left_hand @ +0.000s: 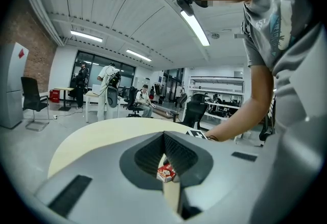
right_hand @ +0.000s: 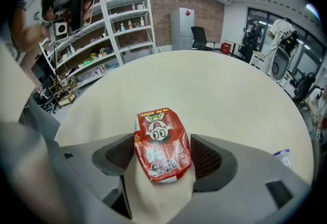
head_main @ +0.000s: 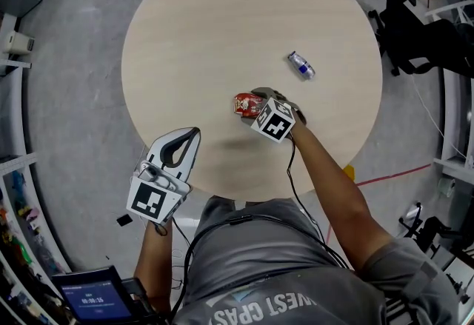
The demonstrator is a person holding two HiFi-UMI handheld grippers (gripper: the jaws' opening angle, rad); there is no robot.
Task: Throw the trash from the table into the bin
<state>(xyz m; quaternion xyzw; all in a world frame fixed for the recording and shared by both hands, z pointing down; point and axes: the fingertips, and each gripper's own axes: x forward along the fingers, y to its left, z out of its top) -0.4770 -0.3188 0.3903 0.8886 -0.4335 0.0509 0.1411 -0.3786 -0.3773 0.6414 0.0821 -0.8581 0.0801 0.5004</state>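
A crumpled red snack carton (head_main: pixel 246 103) lies on the round pale wooden table (head_main: pixel 222 20), right of its middle and toward the near edge. My right gripper (head_main: pixel 252 100) points steeply down over it, open. In the right gripper view the carton (right_hand: pixel 162 146) sits between the two dark pads (right_hand: pixel 207 159), which do not squeeze it. A small blue and white can (head_main: pixel 301 64) lies on its side farther right. My left gripper (head_main: pixel 194 132) hovers at the table's near left edge, shut and holding nothing. Through its tips the left gripper view catches the carton (left_hand: pixel 166 172). No bin is in view.
Grey floor surrounds the table. Shelving (head_main: pixel 15 168) lines the left side and a black chair (head_main: pixel 415 35) stands at the right. A tablet (head_main: pixel 92 301) sits low at the left, by the person's side. A red line (head_main: pixel 392 175) runs across the floor at the right.
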